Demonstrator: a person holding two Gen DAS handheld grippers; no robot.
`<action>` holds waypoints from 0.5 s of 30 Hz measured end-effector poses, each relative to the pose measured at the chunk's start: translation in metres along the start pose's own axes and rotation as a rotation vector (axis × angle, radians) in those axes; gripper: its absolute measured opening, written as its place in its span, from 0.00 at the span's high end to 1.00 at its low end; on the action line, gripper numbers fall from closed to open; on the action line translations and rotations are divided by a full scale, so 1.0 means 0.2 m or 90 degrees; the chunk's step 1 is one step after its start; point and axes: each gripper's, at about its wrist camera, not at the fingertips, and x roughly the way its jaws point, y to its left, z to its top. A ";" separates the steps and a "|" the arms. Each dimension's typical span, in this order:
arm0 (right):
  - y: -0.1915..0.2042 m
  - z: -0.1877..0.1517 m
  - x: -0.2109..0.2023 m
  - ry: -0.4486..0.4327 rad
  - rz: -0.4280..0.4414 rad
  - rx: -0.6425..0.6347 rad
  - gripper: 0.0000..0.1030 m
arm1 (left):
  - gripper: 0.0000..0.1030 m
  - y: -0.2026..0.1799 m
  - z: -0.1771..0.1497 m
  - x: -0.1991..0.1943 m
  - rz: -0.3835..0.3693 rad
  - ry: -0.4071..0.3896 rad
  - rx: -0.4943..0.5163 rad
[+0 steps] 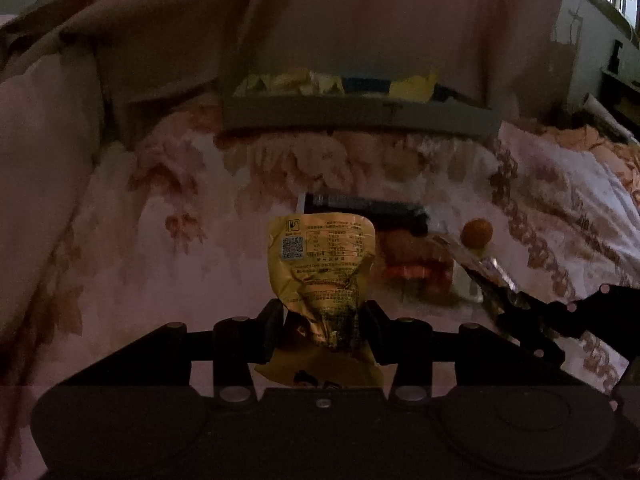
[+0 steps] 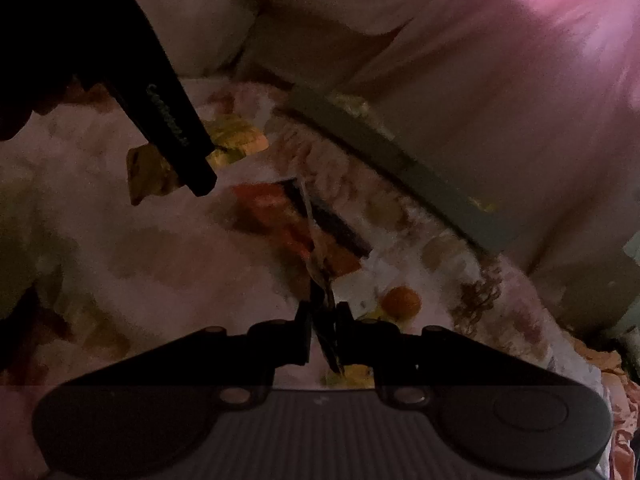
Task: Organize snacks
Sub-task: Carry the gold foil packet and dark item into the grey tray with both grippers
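My left gripper (image 1: pixel 324 320) is shut on a crumpled yellow snack packet (image 1: pixel 320 264) and holds it above the floral bedspread (image 1: pixel 160 264). The packet and left gripper also show in the right wrist view (image 2: pixel 236 140). My right gripper (image 2: pixel 323 320) is shut on the edge of a thin silvery snack packet (image 2: pixel 316 256), seen edge-on; it also shows in the left wrist view (image 1: pixel 476 264). A grey tray (image 1: pixel 360 114) with several yellow and blue snacks stands at the back. An orange-red snack packet (image 1: pixel 416 260) and a dark flat packet (image 1: pixel 360 204) lie on the bed.
A small orange round fruit (image 1: pixel 476 233) lies on the bedspread to the right, also in the right wrist view (image 2: pixel 400 300). Beige bedding and pillows (image 1: pixel 120 40) are heaped behind and left of the tray. A room corner with shelves (image 1: pixel 608 40) is far right.
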 end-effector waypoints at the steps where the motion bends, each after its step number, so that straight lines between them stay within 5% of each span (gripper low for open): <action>1: -0.01 0.00 0.00 -0.009 -0.006 0.003 0.86 | 0.55 0.00 0.01 0.00 -0.001 -0.005 -0.001; 15: -0.24 0.14 0.04 -0.129 -0.114 0.022 0.86 | 0.55 -0.08 0.40 0.08 -0.010 -0.088 -0.006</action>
